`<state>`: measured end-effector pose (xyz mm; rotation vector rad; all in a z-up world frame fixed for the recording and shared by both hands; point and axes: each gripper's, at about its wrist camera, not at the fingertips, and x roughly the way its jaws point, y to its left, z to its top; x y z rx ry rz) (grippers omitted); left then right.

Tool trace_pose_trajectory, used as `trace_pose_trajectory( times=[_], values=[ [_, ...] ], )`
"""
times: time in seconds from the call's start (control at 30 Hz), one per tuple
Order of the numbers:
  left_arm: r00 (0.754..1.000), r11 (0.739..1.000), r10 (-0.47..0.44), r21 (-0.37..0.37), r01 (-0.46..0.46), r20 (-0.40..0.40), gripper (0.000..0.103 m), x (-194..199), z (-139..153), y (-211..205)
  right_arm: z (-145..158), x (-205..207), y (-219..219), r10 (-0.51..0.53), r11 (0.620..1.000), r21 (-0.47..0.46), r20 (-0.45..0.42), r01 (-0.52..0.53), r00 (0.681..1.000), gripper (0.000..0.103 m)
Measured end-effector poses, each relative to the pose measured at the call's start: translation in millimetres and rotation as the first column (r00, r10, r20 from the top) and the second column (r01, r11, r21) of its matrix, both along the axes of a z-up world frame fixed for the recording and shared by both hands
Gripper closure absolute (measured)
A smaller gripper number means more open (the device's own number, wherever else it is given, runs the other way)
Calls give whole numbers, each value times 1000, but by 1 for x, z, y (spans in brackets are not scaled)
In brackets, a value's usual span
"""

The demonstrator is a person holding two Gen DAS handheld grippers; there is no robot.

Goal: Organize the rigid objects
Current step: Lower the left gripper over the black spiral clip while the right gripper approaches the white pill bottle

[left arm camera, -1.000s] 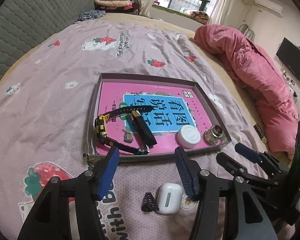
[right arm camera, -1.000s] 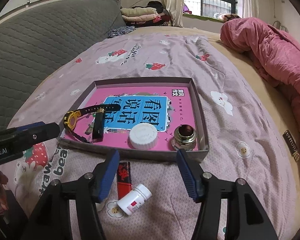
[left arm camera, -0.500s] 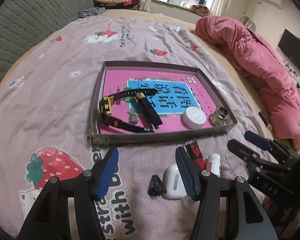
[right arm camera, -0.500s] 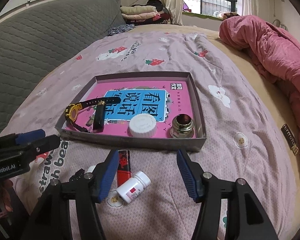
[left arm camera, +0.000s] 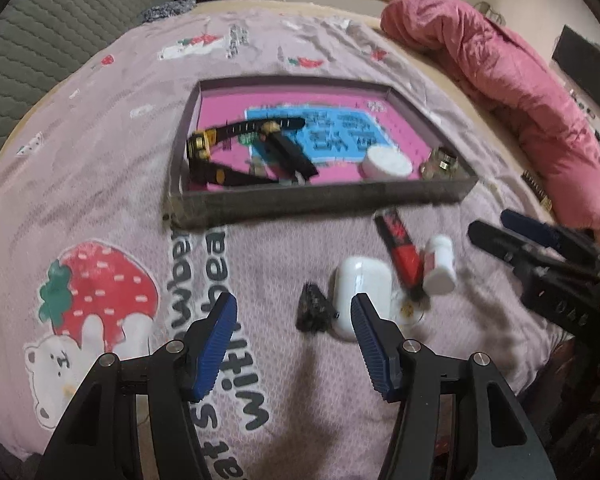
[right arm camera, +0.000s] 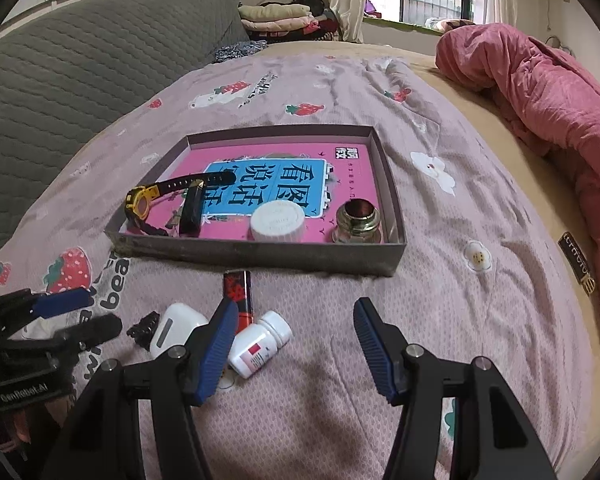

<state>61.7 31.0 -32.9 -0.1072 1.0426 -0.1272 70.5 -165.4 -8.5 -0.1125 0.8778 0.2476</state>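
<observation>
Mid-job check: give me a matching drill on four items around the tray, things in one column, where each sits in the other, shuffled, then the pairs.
Things:
1. watch
2. brass fitting
3. pill bottle
4. white earbud case

Places:
A. on the blanket, by the black clip
B. near left corner in the tray
C. near right corner in the tray
D. on the blanket, touching the red tube

Pairs: 1-B, 2-C, 3-D, 4-A
</observation>
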Motion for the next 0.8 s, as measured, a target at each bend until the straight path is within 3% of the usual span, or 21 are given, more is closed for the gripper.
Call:
trace_pose_trajectory(
  times=[0.8],
  values=[
    [997, 999, 32, 7, -32, -64, 42, 5, -31, -2, -22, -8, 12, 27, 1000, -7, -56, -27, 998, 43]
  ],
)
